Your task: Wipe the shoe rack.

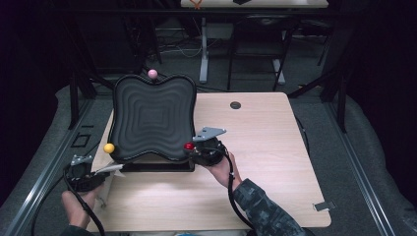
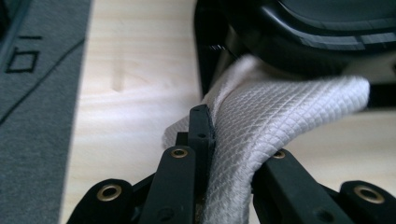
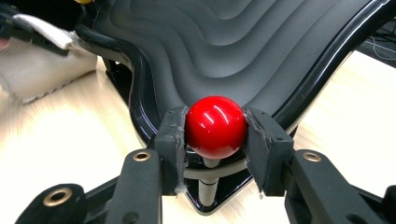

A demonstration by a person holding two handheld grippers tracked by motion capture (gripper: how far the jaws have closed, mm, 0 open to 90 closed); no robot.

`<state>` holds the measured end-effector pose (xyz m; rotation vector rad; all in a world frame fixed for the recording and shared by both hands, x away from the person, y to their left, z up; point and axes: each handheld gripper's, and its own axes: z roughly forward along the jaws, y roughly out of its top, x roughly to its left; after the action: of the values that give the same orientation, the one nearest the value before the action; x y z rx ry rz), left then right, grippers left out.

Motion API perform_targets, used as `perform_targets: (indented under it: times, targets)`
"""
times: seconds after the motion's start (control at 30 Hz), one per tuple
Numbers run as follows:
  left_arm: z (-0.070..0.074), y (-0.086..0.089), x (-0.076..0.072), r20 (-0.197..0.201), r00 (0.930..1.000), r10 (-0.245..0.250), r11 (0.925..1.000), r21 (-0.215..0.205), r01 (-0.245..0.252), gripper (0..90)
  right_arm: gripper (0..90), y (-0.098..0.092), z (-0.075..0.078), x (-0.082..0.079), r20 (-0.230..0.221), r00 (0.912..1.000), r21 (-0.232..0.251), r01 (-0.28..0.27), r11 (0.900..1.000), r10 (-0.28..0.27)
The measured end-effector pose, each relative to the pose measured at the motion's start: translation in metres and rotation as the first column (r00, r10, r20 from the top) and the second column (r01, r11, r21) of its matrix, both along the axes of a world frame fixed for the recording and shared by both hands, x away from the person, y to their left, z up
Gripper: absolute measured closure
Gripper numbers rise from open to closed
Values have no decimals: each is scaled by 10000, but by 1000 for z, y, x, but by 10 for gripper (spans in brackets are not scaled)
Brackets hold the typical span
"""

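A pale wooden bench (image 1: 265, 147) stands on grey carpet (image 1: 373, 162) in a dark room; behind it, another white-legged table (image 1: 204, 49) and black frames (image 1: 339, 73).

No readable text, label or number shows anywhere.

In the left gripper view the white cloth (image 2: 261, 121) runs down between the jaws and off the bottom edge, so its lower end cannot be seen, and its far end slips under the black tray (image 2: 327, 32), itself cut by the top and right edges. In the right gripper view the red ball (image 3: 215, 127) covers the top of its stem, and the pads hide both its flanks. Beyond those jaws, the yellow ball (image 3: 84, 1) is clipped by the top edge.
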<state>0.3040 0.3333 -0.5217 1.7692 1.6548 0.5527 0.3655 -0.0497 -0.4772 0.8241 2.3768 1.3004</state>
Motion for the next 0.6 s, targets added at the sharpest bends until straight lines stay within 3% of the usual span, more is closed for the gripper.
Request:
perform_targets:
  times: [0.13, 0.23, 0.37, 0.43, 0.6]
  targets:
    - [3, 0, 5, 494, 9987, 84, 9998, 153, -92, 810, 599, 0, 0, 0, -10, 10000, 27, -32, 10000, 32]
    - [2, 0, 8, 541, 9985, 101, 9998, 140, -109, 808, 599, -1, 0, 0, 6, 10000, 27, -70, 10000, 70]
    - [-6, 1, 17, 208, 9998, -5, 9997, 242, 0, 810, 600, -1, 0, 0, 37, 10000, -122, 40, 9999, -40]
    - [-11, 1, 21, 11, 10000, -70, 9996, 281, 70, 811, 600, -1, -1, 1, -17, 9998, 108, -174, 9998, 174]
    - [-24, -2, 29, -695, 9970, -332, 9980, 520, 369, 811, 599, -1, -1, 1, 7, 9998, 56, -177, 9998, 177]
